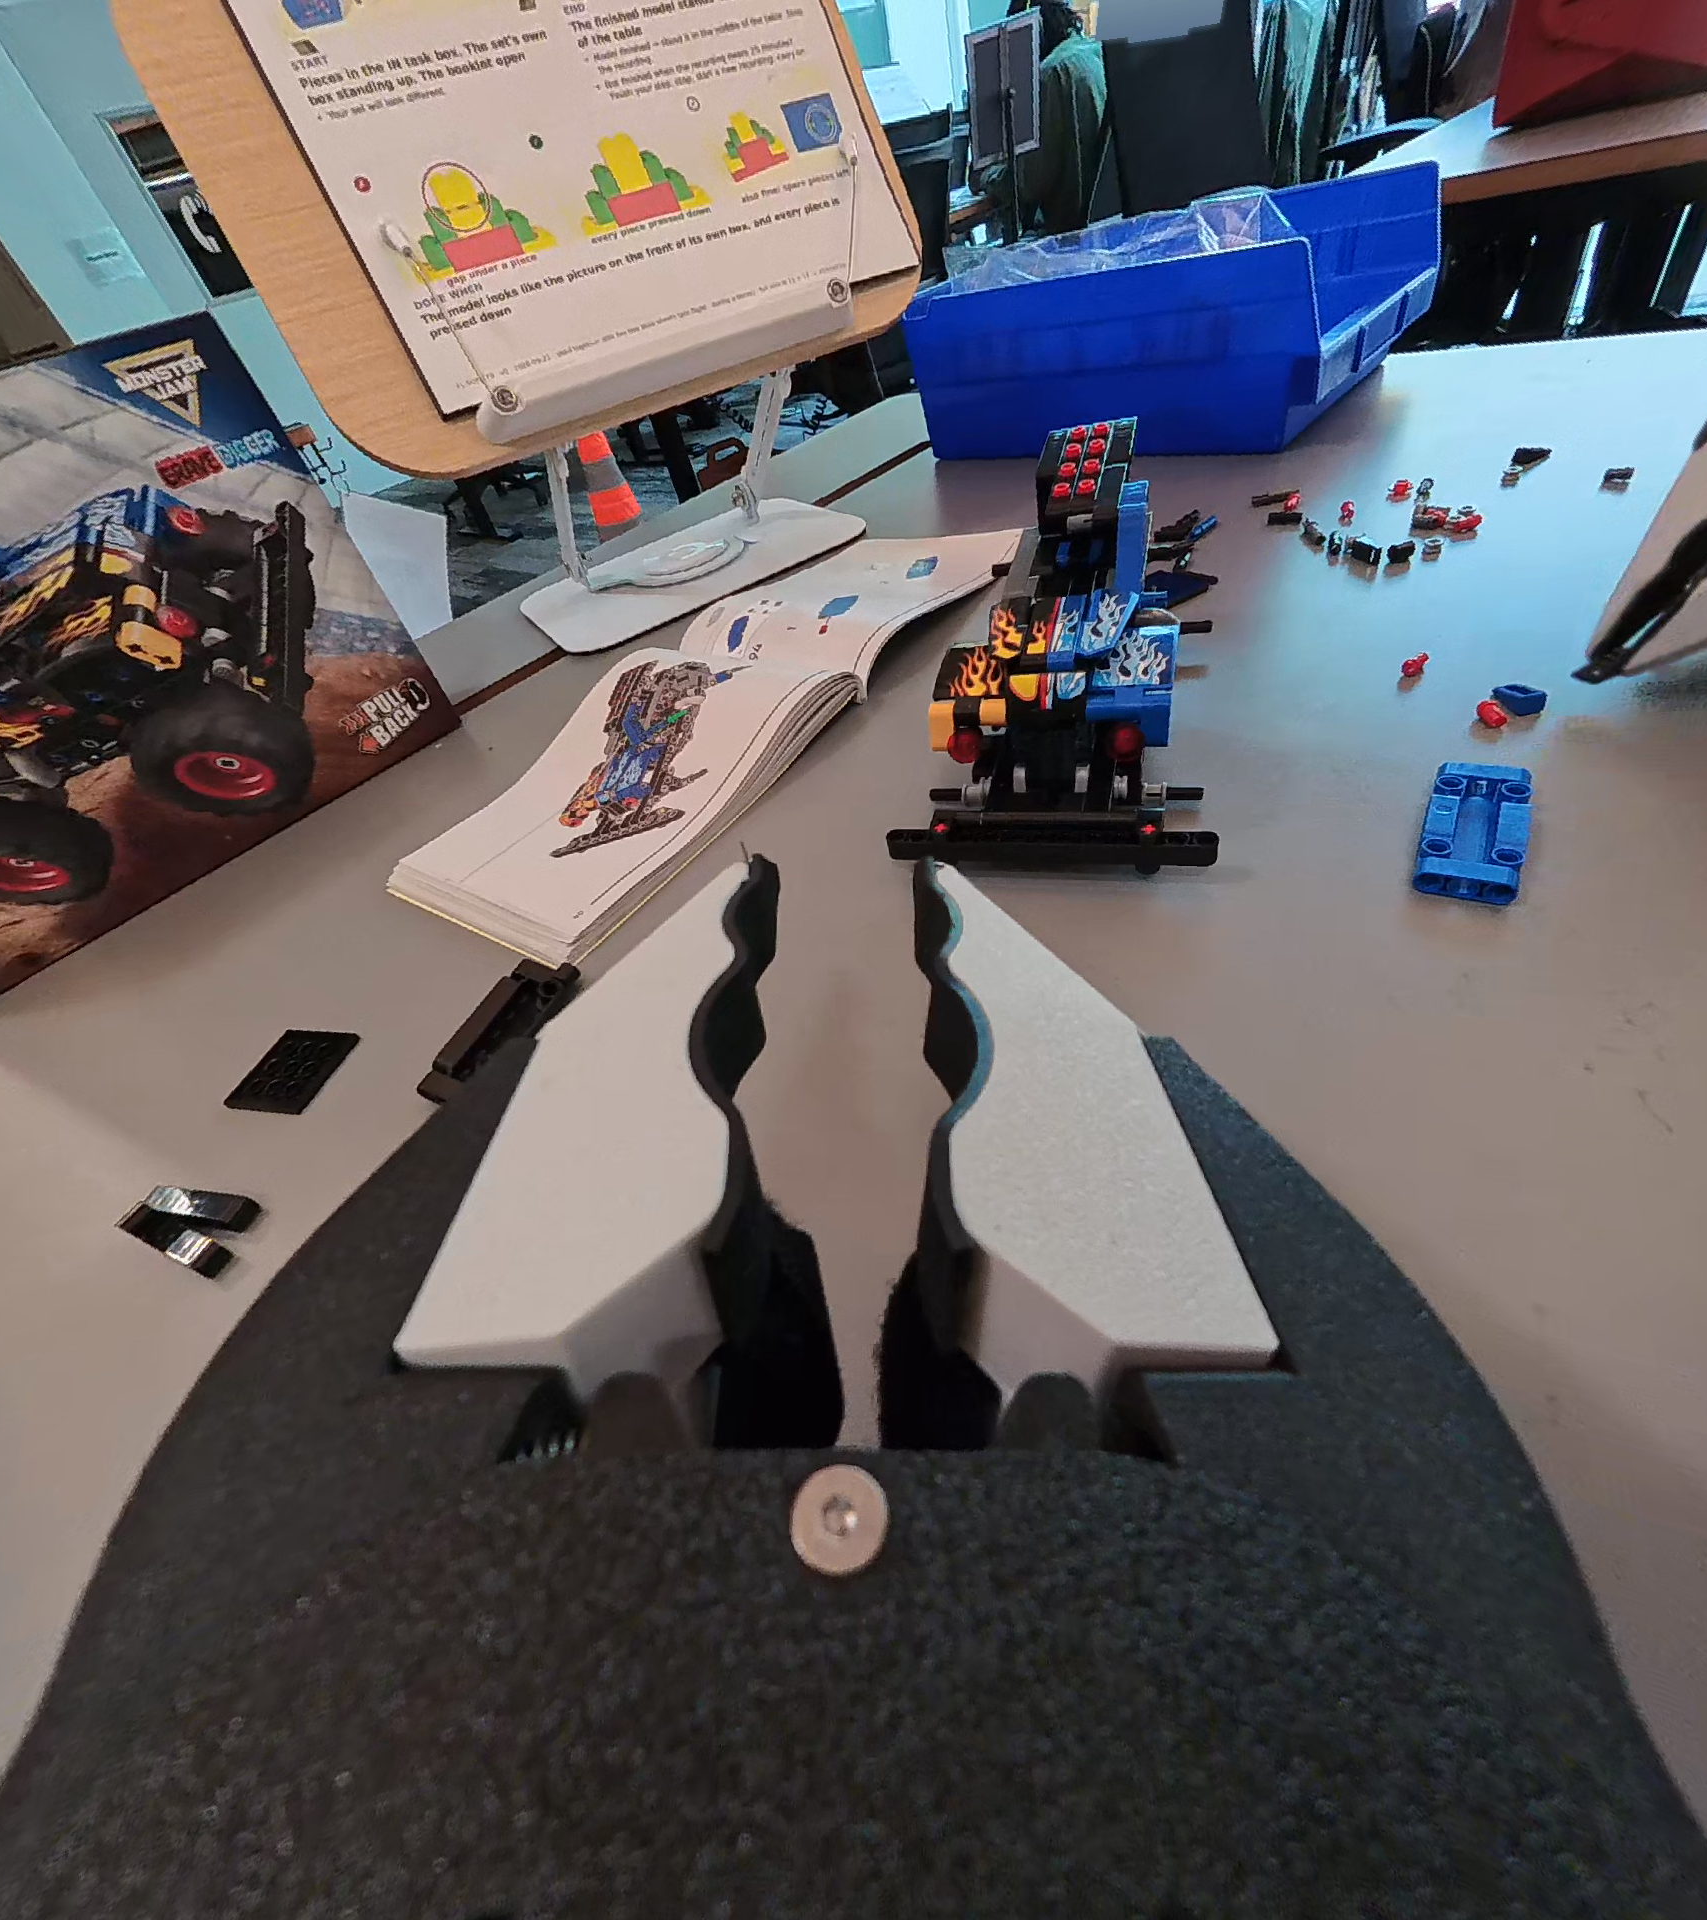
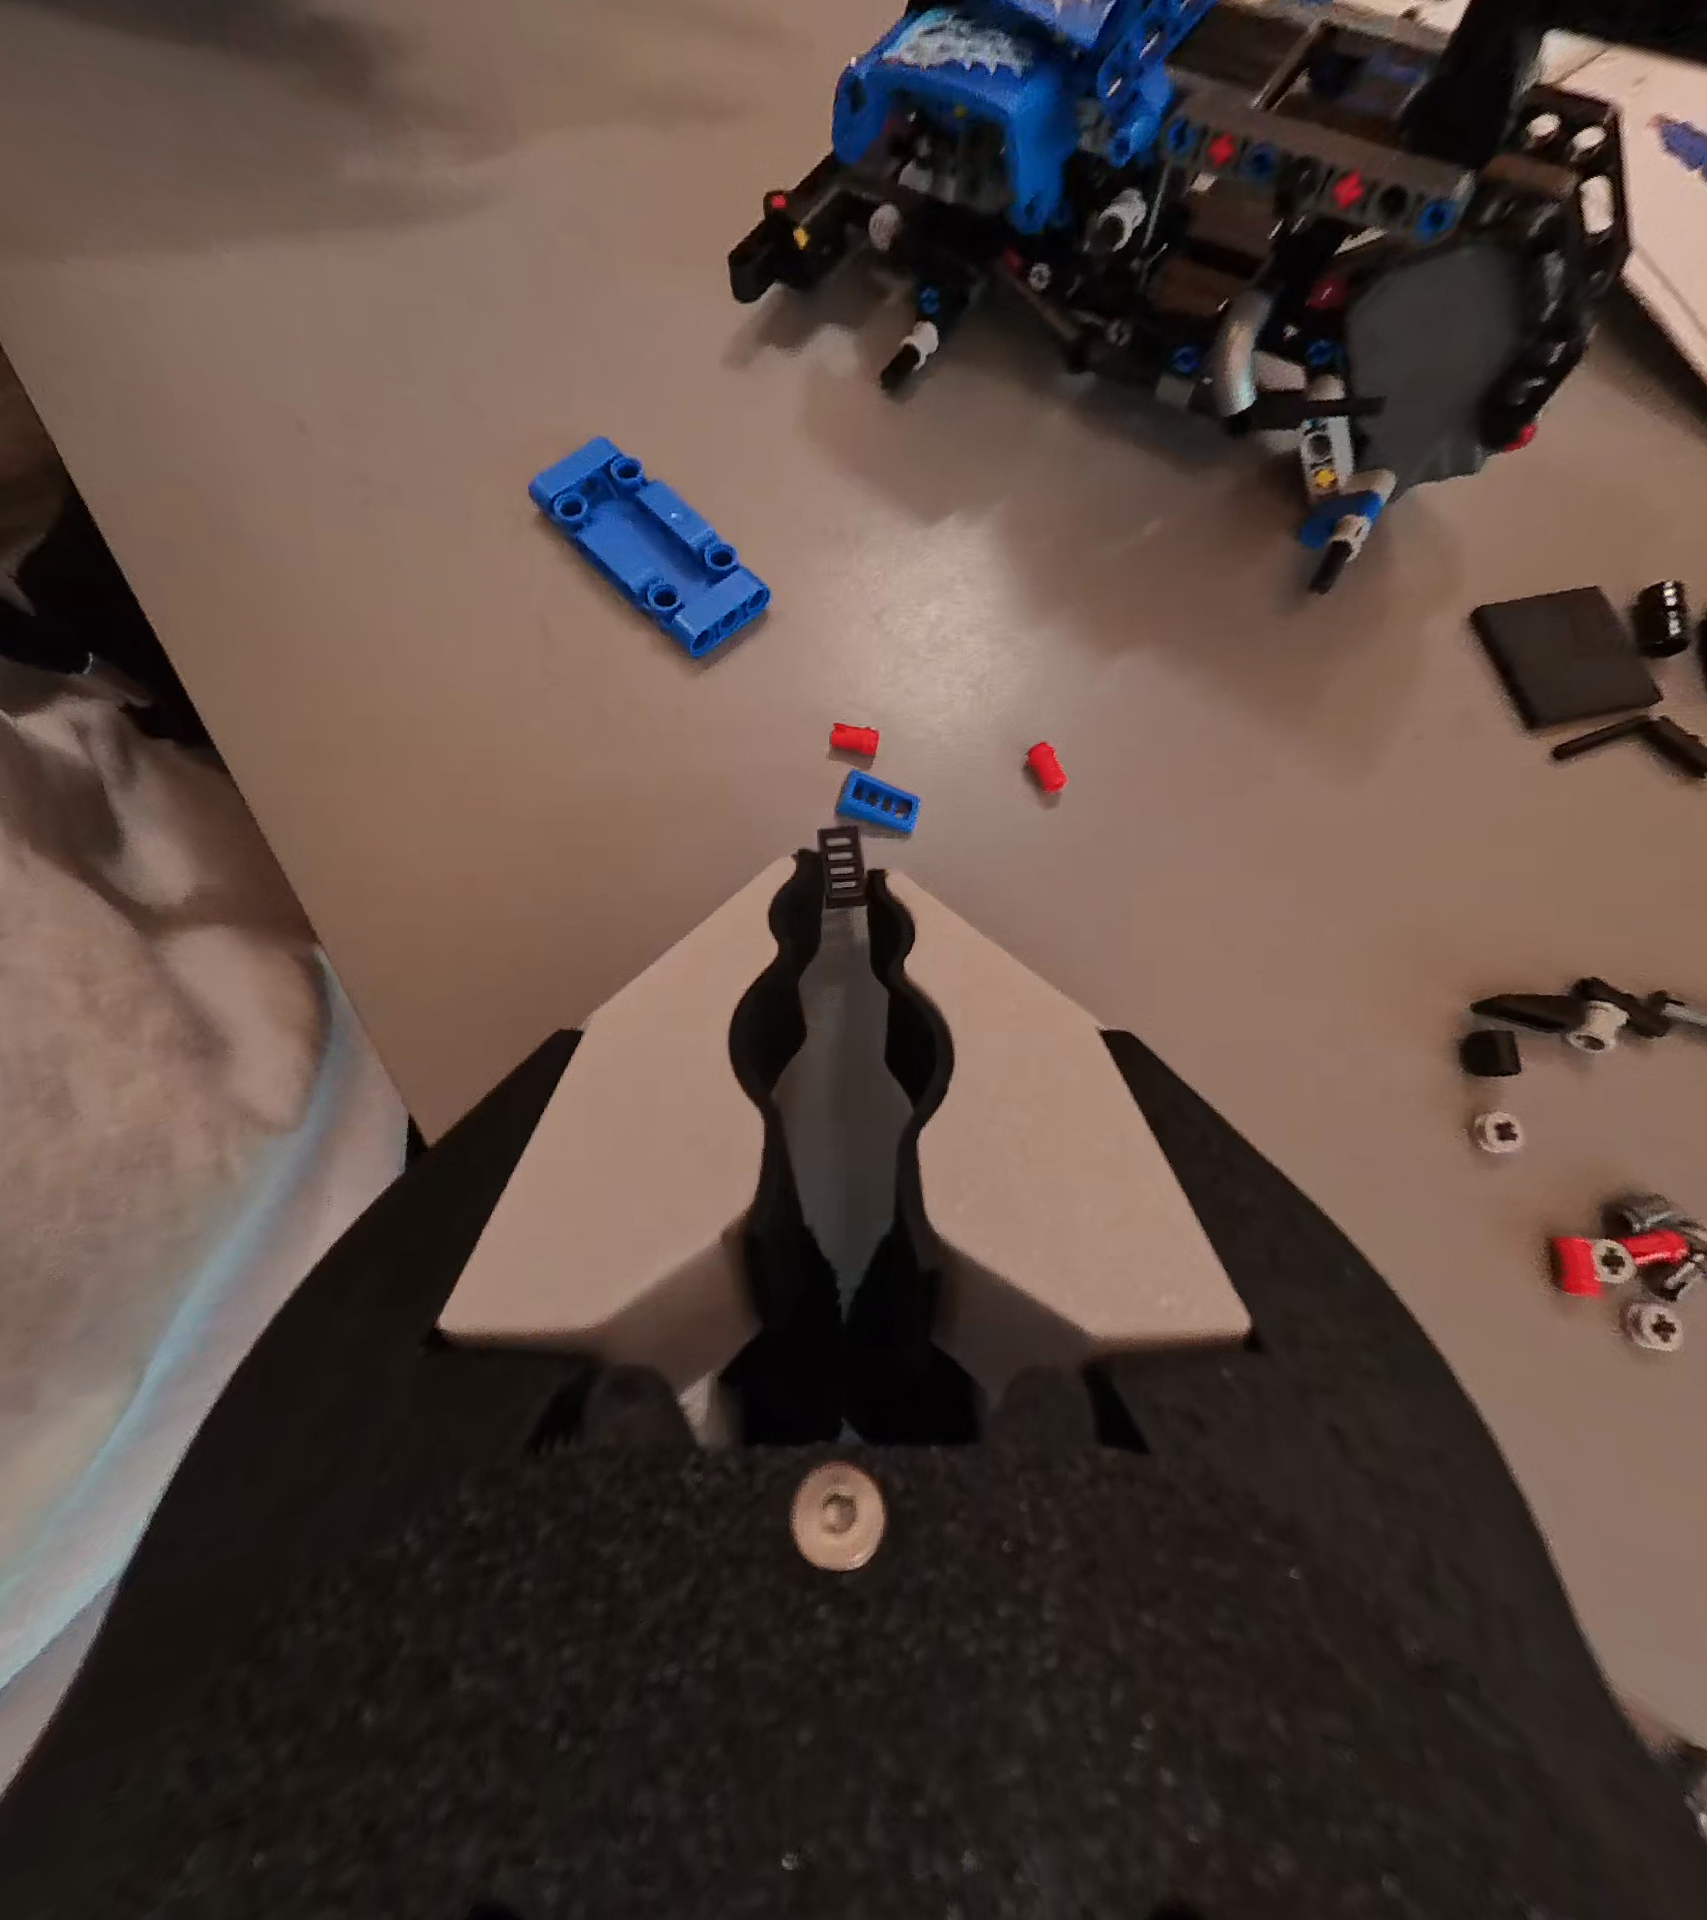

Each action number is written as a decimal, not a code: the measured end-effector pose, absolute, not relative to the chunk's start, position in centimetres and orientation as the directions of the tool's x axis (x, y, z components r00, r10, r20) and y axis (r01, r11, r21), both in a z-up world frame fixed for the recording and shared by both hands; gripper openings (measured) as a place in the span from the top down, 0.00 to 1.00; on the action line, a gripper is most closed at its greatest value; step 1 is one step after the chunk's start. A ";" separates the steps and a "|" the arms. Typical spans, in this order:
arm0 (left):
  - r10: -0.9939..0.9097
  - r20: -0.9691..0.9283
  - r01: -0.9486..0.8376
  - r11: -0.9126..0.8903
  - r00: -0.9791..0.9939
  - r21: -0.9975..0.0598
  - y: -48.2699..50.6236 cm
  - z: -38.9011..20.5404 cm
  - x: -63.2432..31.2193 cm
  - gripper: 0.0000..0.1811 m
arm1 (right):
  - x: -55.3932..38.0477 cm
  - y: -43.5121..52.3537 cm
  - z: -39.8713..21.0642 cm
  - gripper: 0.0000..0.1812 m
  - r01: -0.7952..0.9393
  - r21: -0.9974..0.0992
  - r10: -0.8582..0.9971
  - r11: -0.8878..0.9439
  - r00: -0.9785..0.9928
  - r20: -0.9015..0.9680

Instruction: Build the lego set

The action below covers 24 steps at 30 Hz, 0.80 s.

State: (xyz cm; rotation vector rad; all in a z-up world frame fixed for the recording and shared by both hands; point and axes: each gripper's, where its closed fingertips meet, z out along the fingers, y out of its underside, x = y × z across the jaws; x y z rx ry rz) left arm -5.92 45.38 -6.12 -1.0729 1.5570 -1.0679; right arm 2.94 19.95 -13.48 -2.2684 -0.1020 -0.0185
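The part-built truck, blue and black with flame stickers, stands on the grey table; it also shows in the right wrist view. My left gripper is open and empty, just short of the truck's black front beam. My right gripper is shut on a small black grille piece and holds it above the table near a small blue piece and two red pins. A blue panel lies to the left of them; it also shows in the left wrist view.
An open instruction booklet, the set's box, a page stand and a blue bin sit at the back. Black pieces lie at left. Loose small parts are scattered at right. The table edge runs along the left. There is about 30 cm between the tips of the two grippers.
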 end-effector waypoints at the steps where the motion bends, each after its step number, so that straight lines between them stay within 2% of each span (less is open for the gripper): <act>1: -0.960 -0.209 -0.151 0.238 -0.184 -0.960 45.4 -6.1 -5.9 0.87 | 2.8 19.9 -13.7 0.96 0.085 -0.758 0.075 -0.647 0.996 0.048; 7: -0.960 -0.207 -0.152 0.237 -0.186 -0.960 45.4 -6.2 -5.9 0.87 | 3.0 20.0 -14.4 0.96 0.094 -0.734 0.067 -0.672 0.996 0.067; 12: -0.960 -0.208 -0.150 0.237 -0.186 -0.960 45.4 -6.1 -5.9 0.87 | 3.2 20.1 -14.4 0.90 0.071 -0.744 0.049 -0.664 0.997 0.051; 16: -0.960 -0.204 -0.154 0.234 -0.189 -0.960 45.4 -6.2 -5.9 0.87 | 4.1 19.9 -12.5 0.89 0.019 -0.798 0.014 -0.602 1.000 0.014; 19: -0.961 -0.201 -0.155 0.232 -0.191 -0.960 45.4 -6.2 -5.9 0.87 | 8.1 19.0 -10.9 0.89 -0.043 -0.821 -0.133 -0.569 0.990 0.040; 24: -0.963 -0.195 -0.145 0.224 -0.188 -0.964 45.5 -6.0 -6.0 0.87 | 17.6 16.2 -11.3 0.89 -0.151 -0.779 -0.444 -0.608 0.879 0.176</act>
